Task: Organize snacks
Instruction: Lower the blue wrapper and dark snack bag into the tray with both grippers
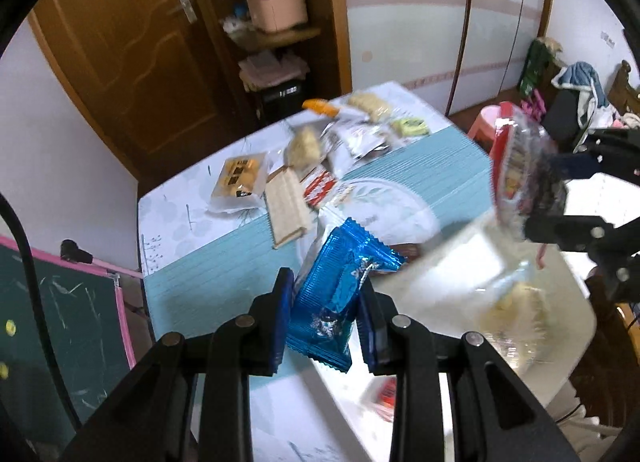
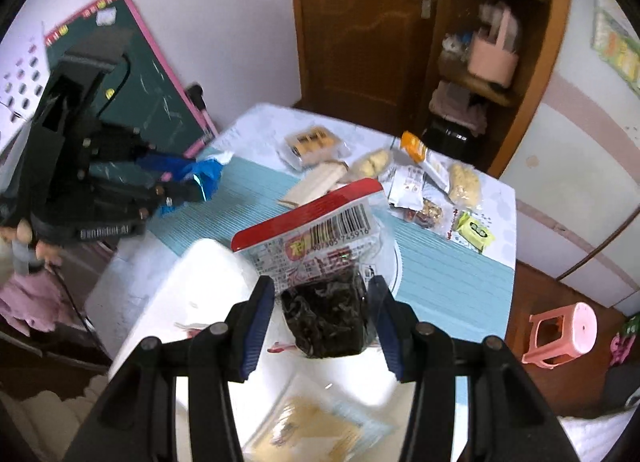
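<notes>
Our left gripper (image 1: 326,318) jaws pinch a shiny blue snack packet (image 1: 336,294). Our right gripper (image 2: 326,322) jaws pinch a clear bag of dark snacks (image 2: 320,282) above the counter (image 2: 440,282).

I hold two snack packs: one shiny blue pack (image 1: 336,294) and one clear pack with a red top (image 2: 320,258). On the table (image 2: 448,282) I count about ten more snack packs, but some overlap, so I am not sure. I see one white bin (image 2: 208,286), one pink stool (image 2: 560,336) and one chalkboard (image 2: 148,90).
</notes>
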Motion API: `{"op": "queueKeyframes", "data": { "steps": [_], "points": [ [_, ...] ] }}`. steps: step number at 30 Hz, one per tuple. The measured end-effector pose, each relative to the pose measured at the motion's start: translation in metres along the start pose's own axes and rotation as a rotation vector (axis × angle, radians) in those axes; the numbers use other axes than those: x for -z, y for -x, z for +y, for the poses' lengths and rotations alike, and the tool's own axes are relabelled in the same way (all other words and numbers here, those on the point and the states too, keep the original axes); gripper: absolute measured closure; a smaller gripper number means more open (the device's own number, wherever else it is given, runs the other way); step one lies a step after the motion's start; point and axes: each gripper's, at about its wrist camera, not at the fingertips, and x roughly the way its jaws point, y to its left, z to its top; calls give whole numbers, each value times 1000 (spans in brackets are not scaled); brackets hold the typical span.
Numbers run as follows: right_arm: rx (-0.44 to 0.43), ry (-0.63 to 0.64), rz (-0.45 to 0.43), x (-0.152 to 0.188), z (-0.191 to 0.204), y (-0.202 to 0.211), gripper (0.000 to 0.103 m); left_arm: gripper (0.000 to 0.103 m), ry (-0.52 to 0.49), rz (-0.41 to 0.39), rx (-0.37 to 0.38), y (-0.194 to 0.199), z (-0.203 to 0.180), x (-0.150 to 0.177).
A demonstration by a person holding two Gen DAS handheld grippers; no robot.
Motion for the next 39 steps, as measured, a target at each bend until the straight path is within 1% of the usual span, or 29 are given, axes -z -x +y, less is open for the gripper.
{"op": "queueKeyframes", "data": {
  "steps": [2,5,9,12,16,18,19,20,21,22,23,24,25,32,39],
  "points": [
    [7,-41,-30,11,5,15,54,75,15,-36,0,17,-13,11],
    [24,-118,-65,31,11,33,54,75,42,-77,32,35,-35,30],
    [45,-223,-107,60,18,46,54,75,96,-80,65,37,-55,56],
    [36,-292,-122,83,22,48,57,75,138,-71,75,32,-67,76],
    [43,-345,-136,109,28,49,57,74,193,-54,62,20,-78,97],
    [46,-354,-134,115,29,45,57,74,197,-48,31,15,-82,104],
    [48,-353,-129,117,30,44,57,73,202,-35,0,9,-84,107],
    [49,-350,-125,118,32,42,57,72,209,-25,-14,4,-85,110],
    [51,-347,-124,118,32,41,57,64,217,-12,-21,0,-85,112],
    [57,-345,-124,120,34,42,57,45,227,5,-24,-5,-86,115],
    [64,-339,-126,120,36,41,57,32,237,21,-24,-9,-86,119],
    [69,-334,-128,121,37,40,56,13,244,26,-26,-12,-86,121],
    [72,-327,-129,123,39,39,56,8,248,20,-31,-12,-87,124],
    [41,-338,-76,132,41,20,56,7,197,20,-89,-11,-97,128],
    [27,-343,-41,136,41,8,56,7,207,16,-84,-9,-95,127]
  ]
}}
